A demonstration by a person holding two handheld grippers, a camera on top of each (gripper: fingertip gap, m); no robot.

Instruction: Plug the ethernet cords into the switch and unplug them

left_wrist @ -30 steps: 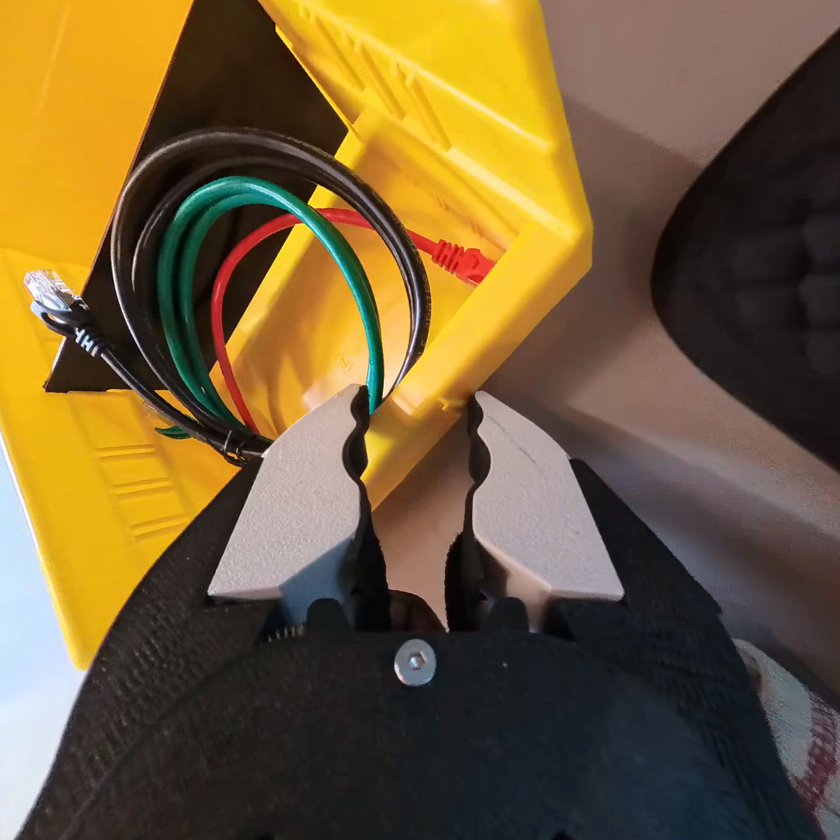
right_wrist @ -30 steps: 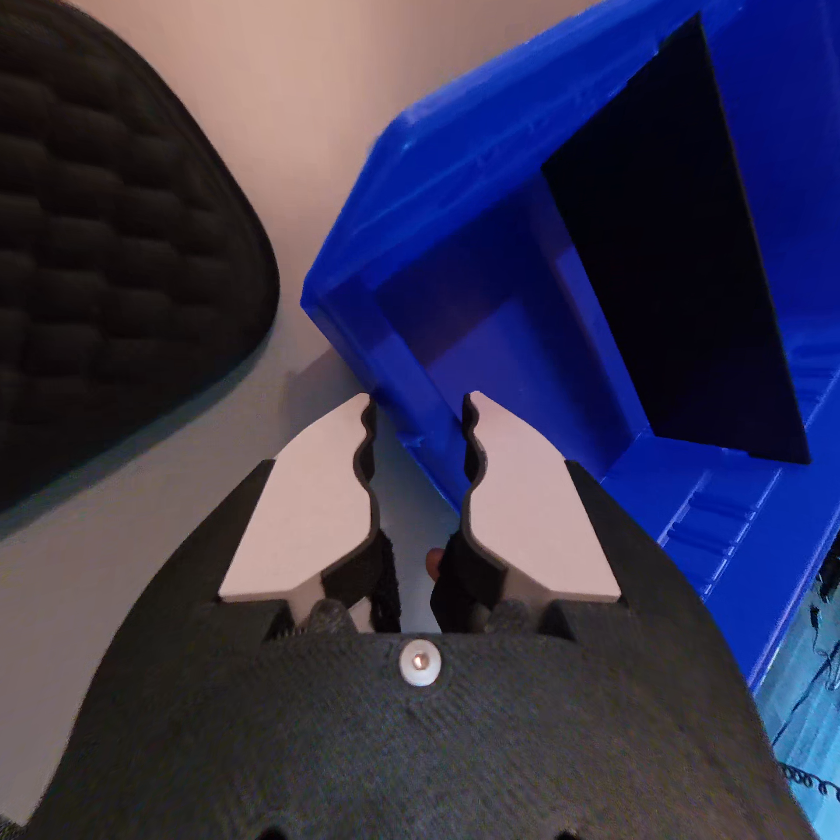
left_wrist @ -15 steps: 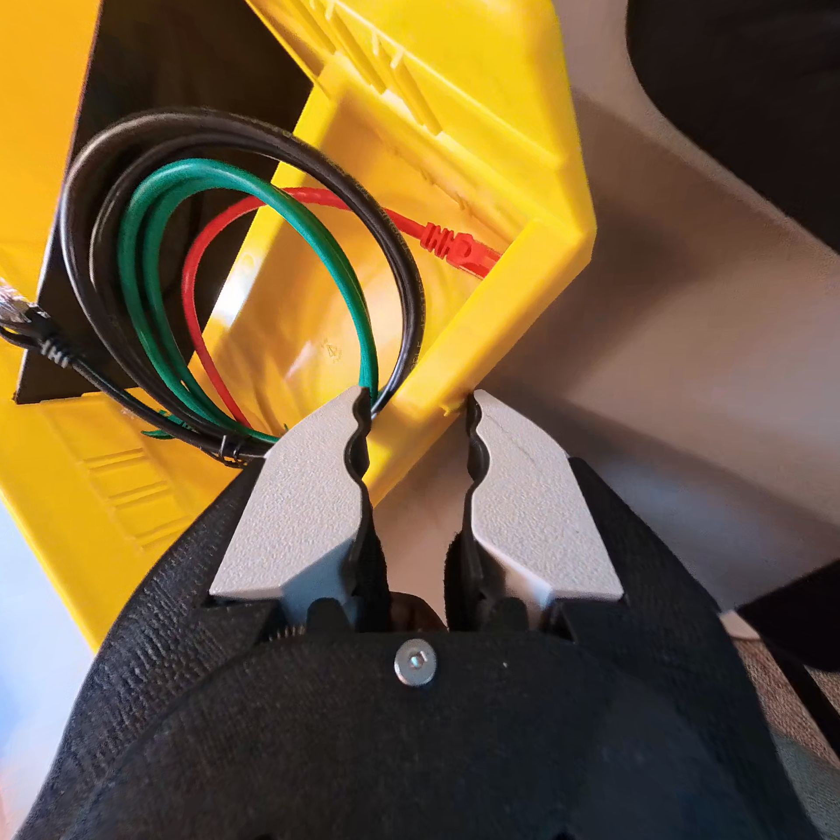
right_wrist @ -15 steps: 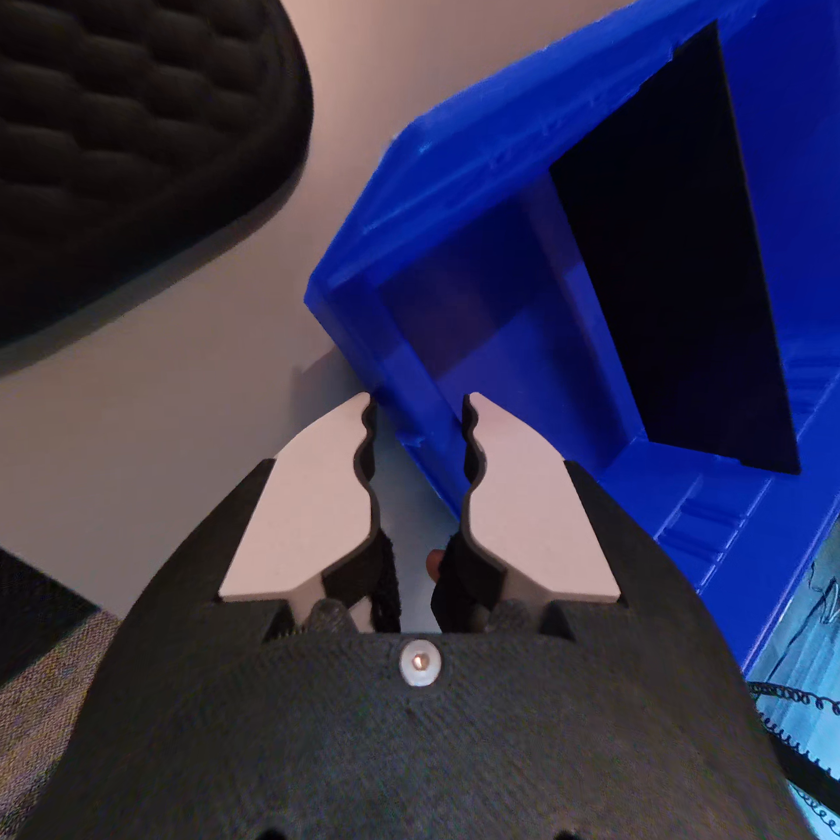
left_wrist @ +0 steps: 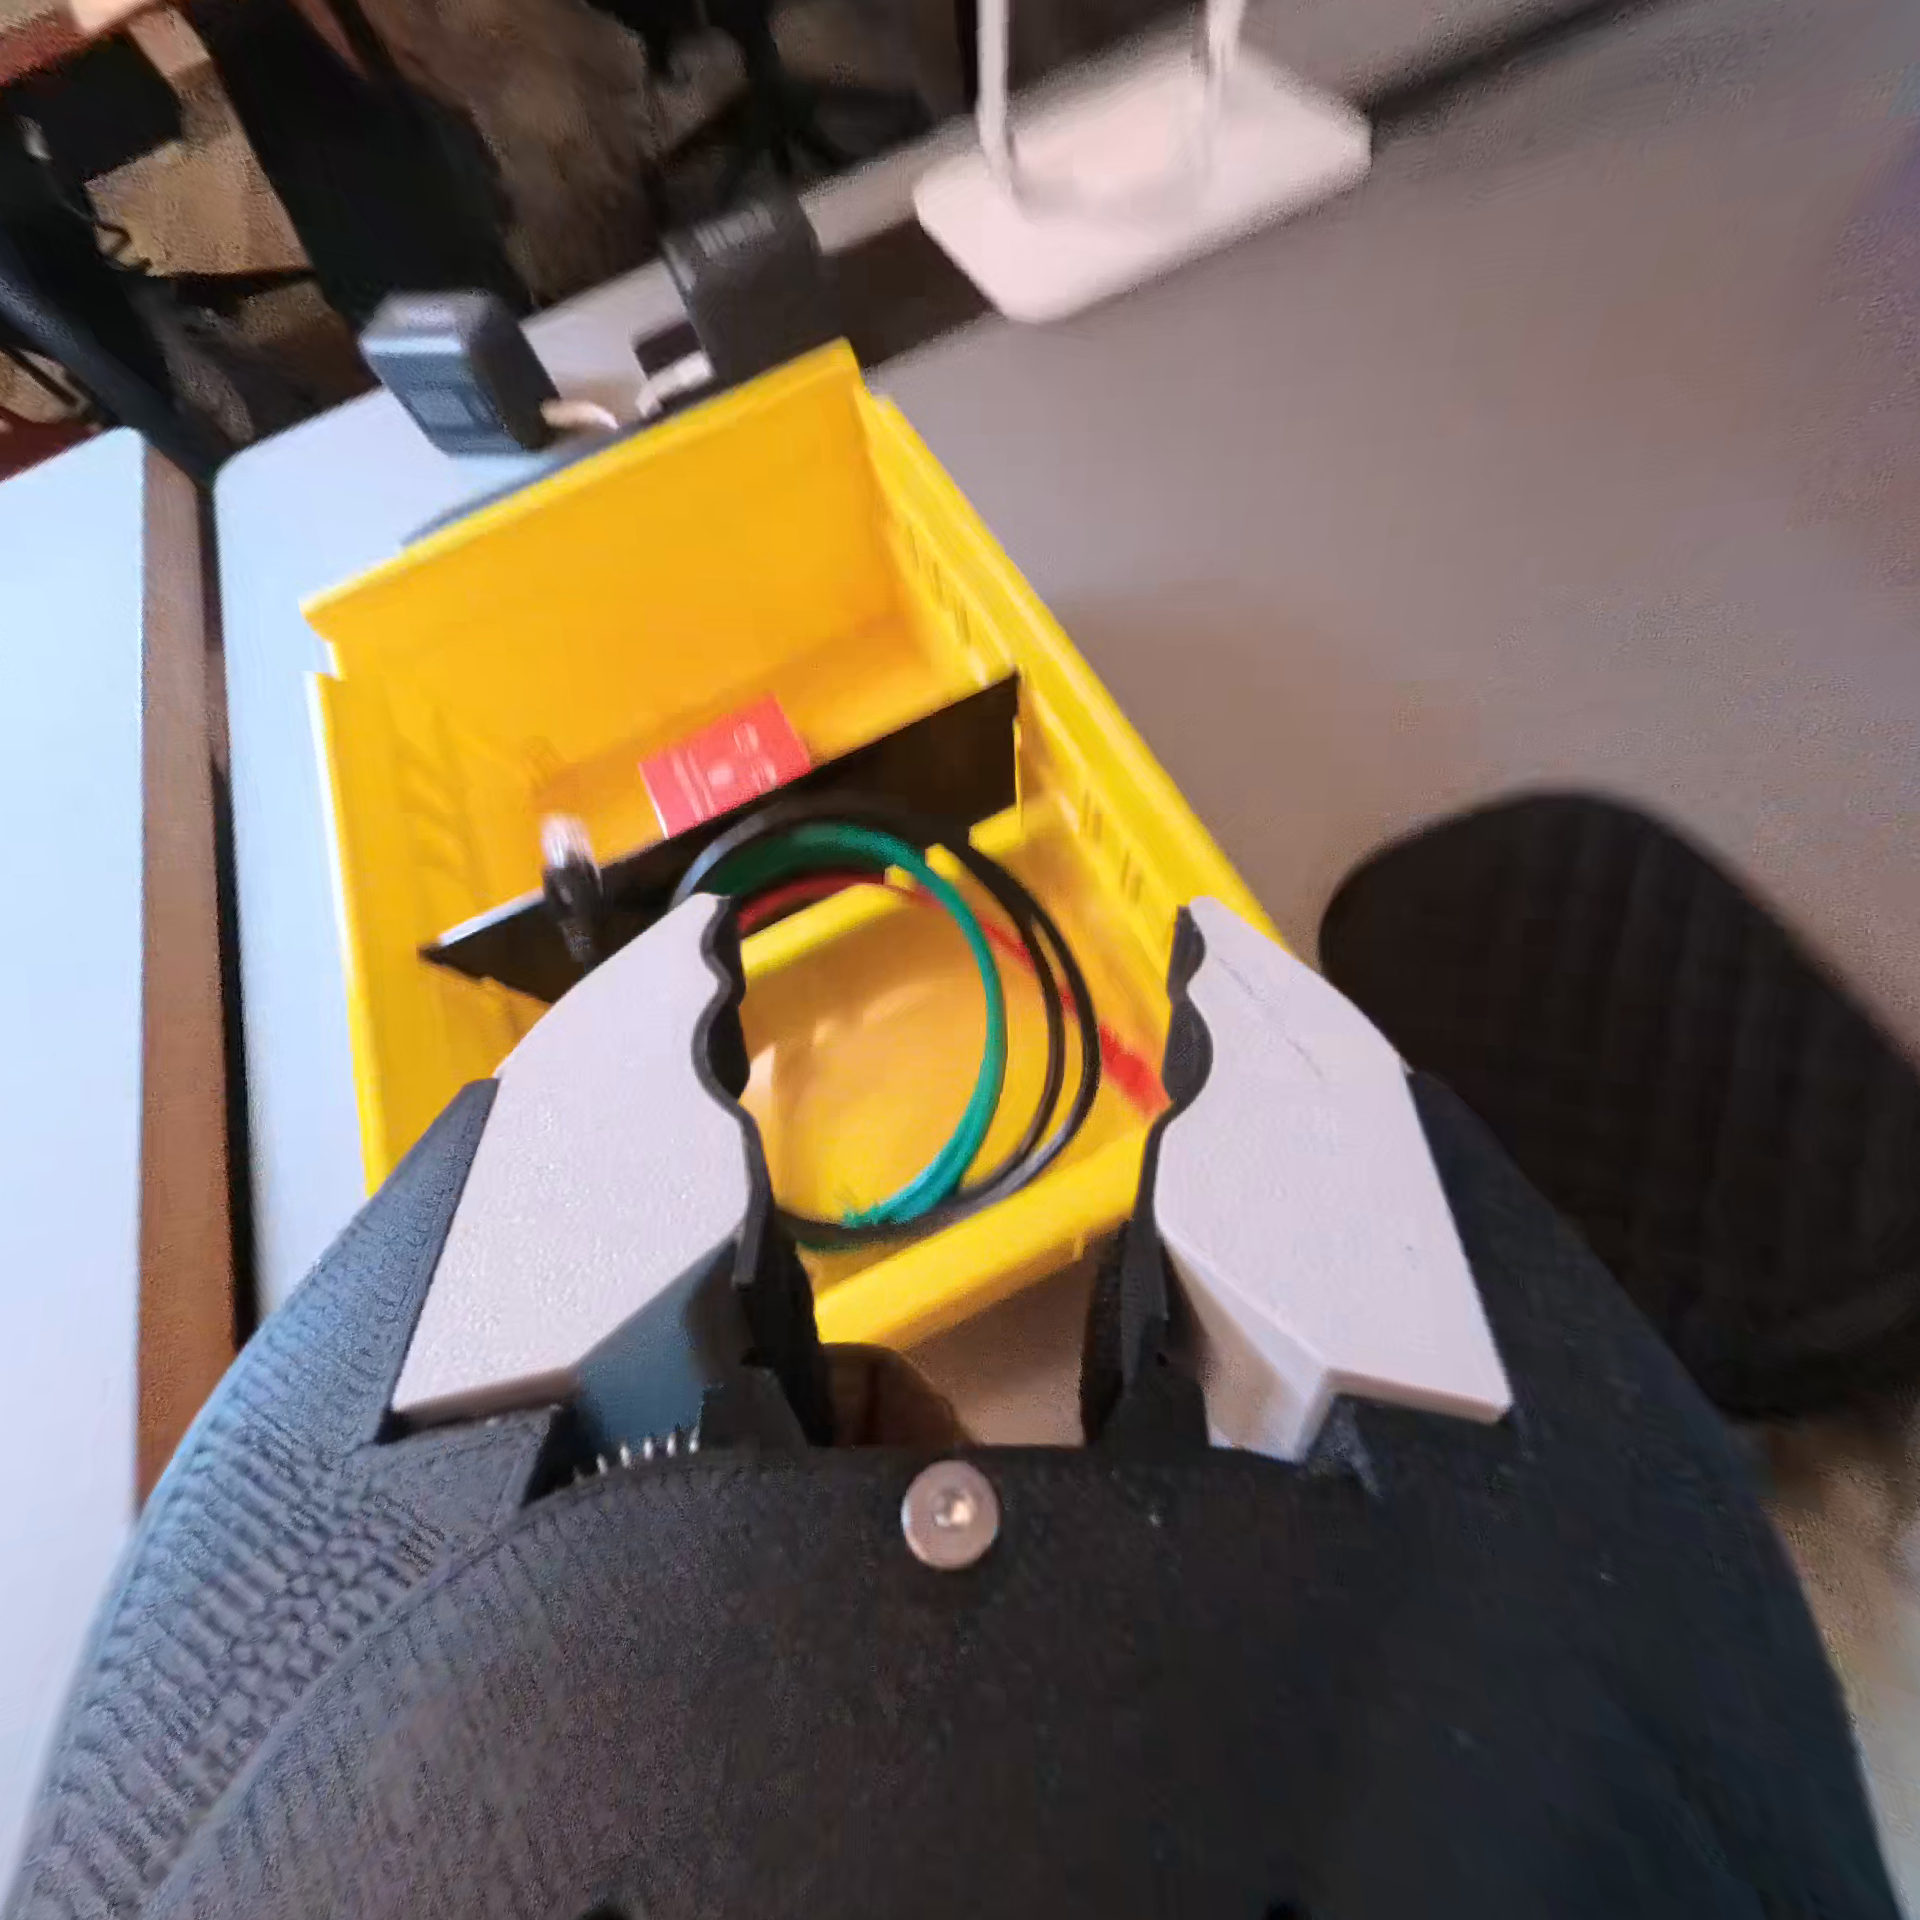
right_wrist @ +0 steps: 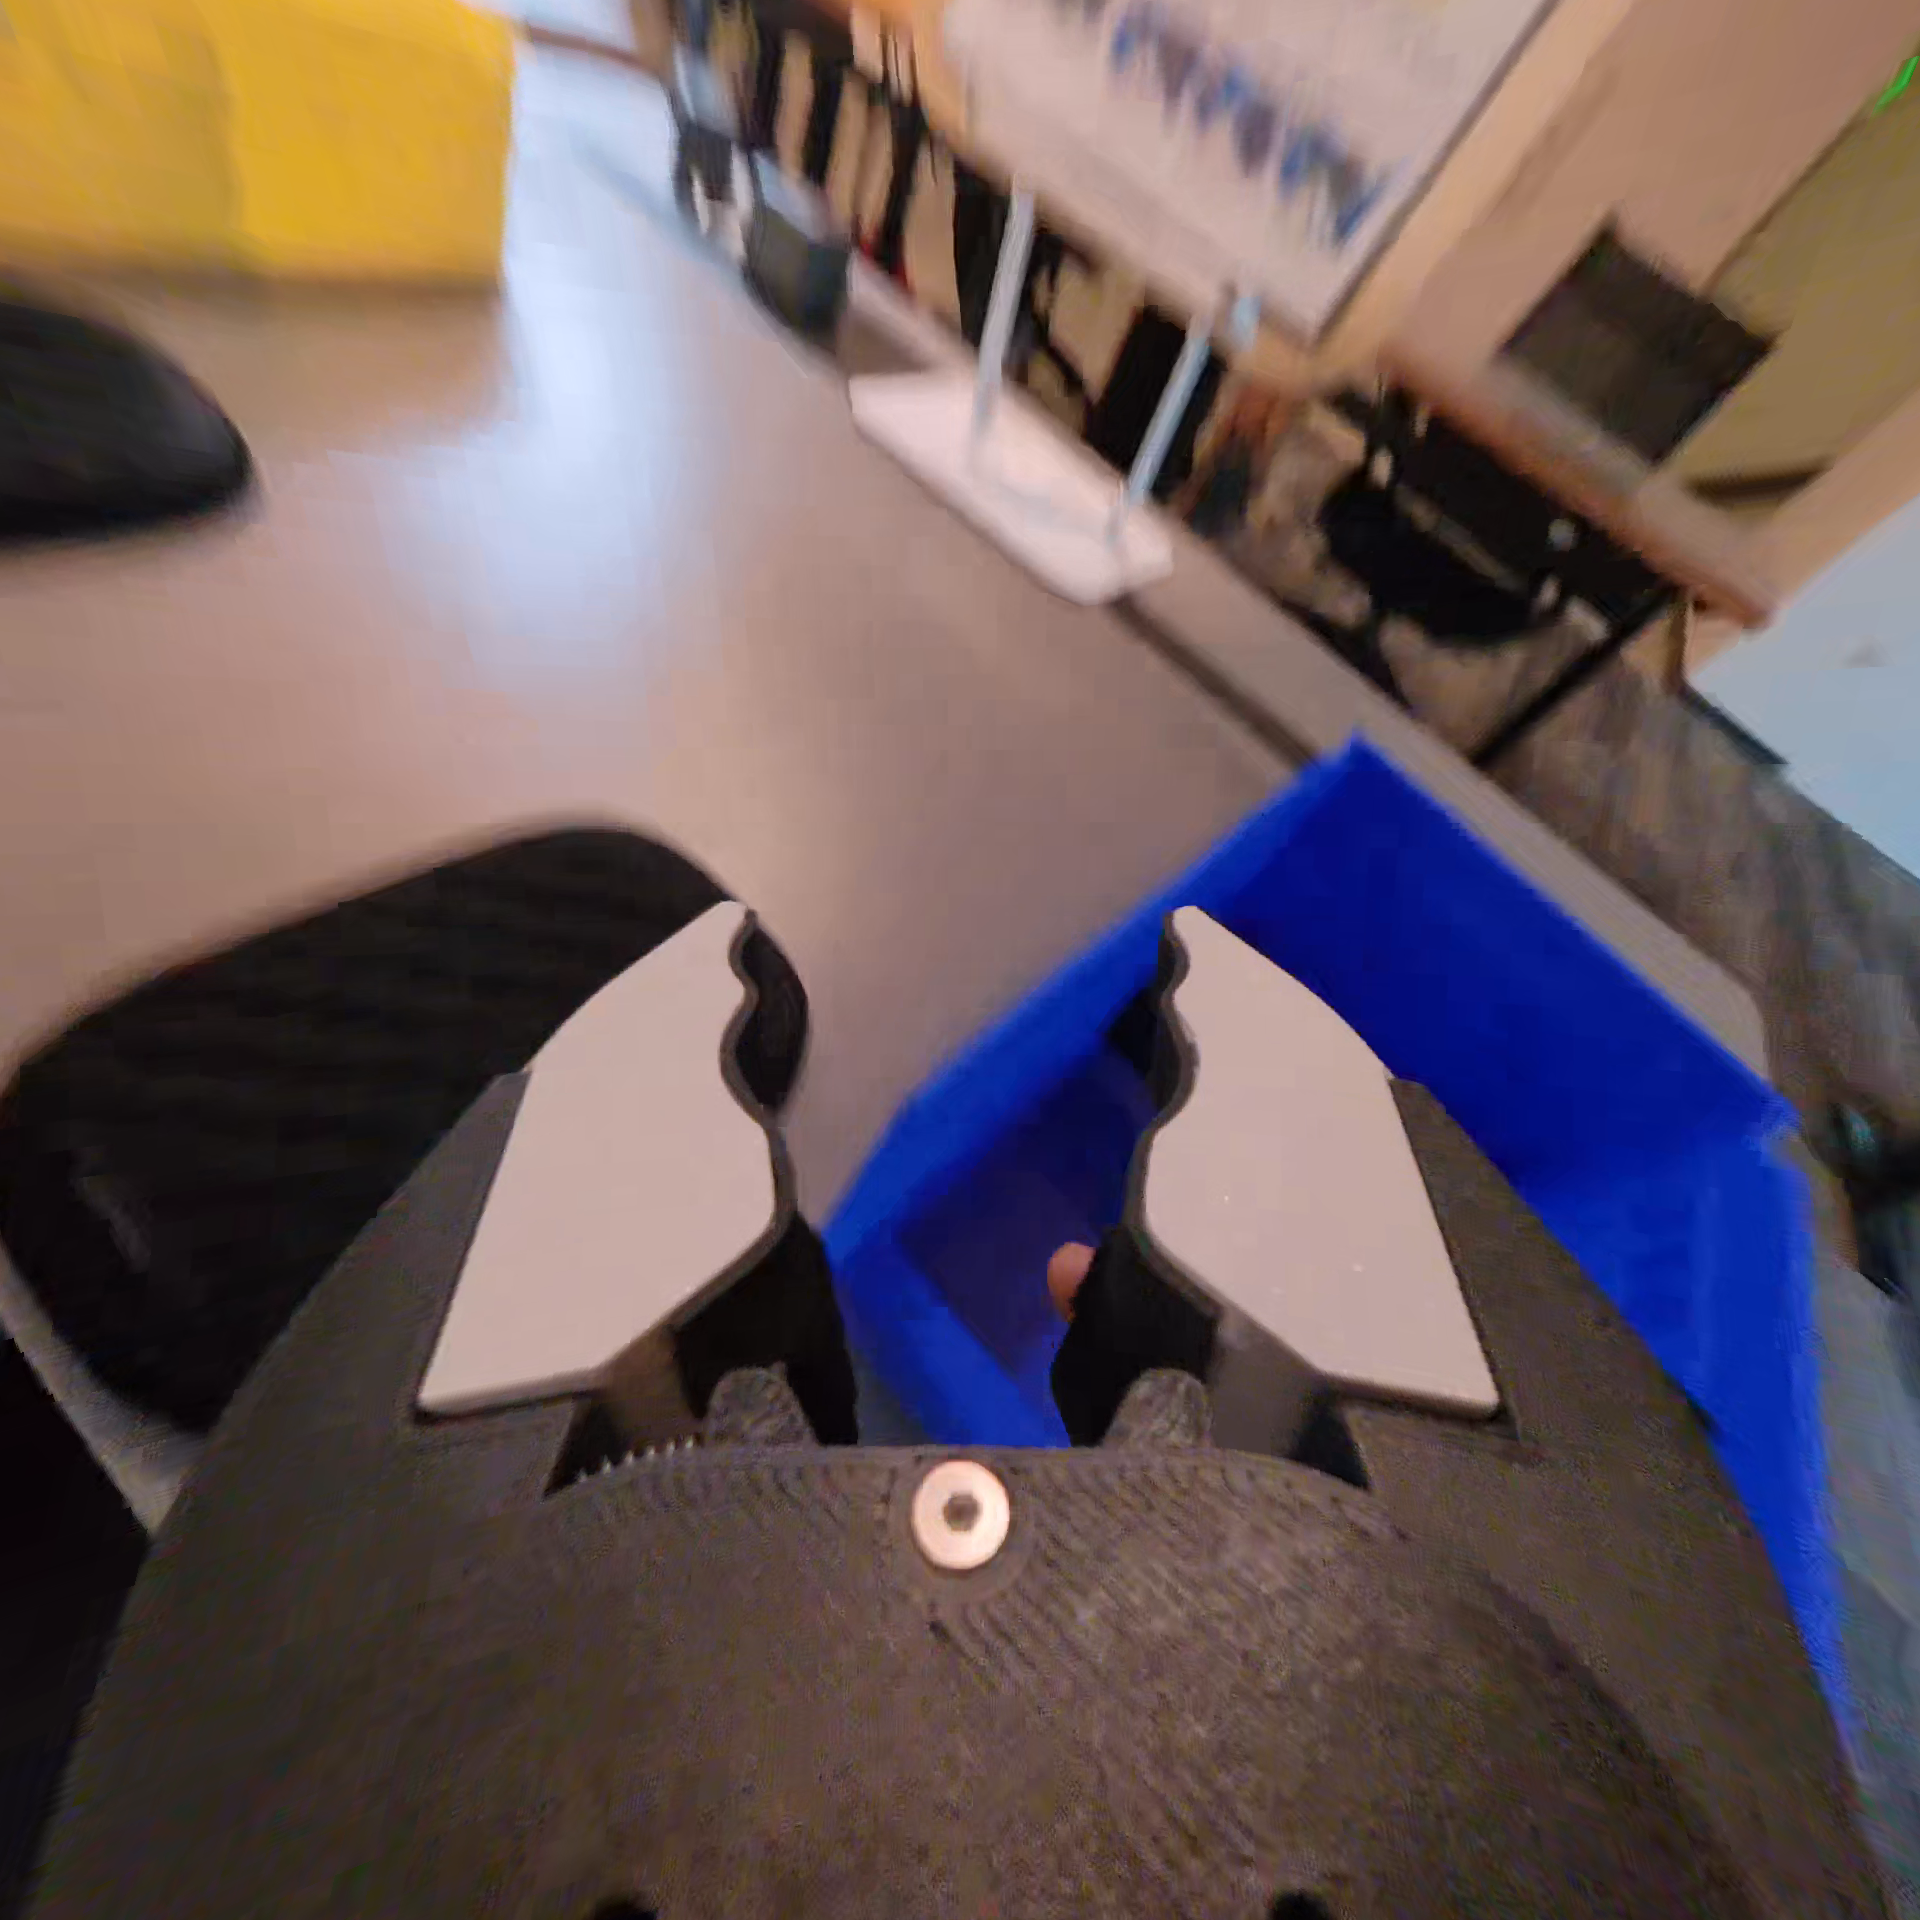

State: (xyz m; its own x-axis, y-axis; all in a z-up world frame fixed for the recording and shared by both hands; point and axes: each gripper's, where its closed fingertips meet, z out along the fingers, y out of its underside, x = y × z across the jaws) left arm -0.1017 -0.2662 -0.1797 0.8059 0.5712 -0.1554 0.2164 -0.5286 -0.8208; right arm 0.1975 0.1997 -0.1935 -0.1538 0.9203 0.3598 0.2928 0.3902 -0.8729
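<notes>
In the left wrist view a yellow bin (left_wrist: 582, 644) stands on the grey table. Its near compartment holds coiled black (left_wrist: 1081, 1049), green (left_wrist: 992, 1039) and red (left_wrist: 1127, 1070) ethernet cords, in front of a black divider (left_wrist: 935, 753). A red flat item (left_wrist: 724, 774) lies behind the divider. My left gripper (left_wrist: 948, 914) is open and empty, held above the bin's near end. In the right wrist view my right gripper (right_wrist: 958, 920) is open and empty, above the near left corner of a blue bin (right_wrist: 1507, 997). No switch is in view.
A black padded cushion lies between the bins (left_wrist: 1621, 1091), (right_wrist: 260, 1060). A white stand base (left_wrist: 1132, 177), (right_wrist: 997, 488) and dark adapters (left_wrist: 457, 369) sit at the table's far edge. The yellow bin also shows far left in the right wrist view (right_wrist: 249, 135). Both views are motion-blurred. The grippers' ends are close to 55 cm from one another. About 20 cm separates my left fingertips from the red flat item (left_wrist: 724, 774).
Both grippers have lifted and tilted up from looking down at the bin corners, so the far table now shows. Both jaws have opened wider.
</notes>
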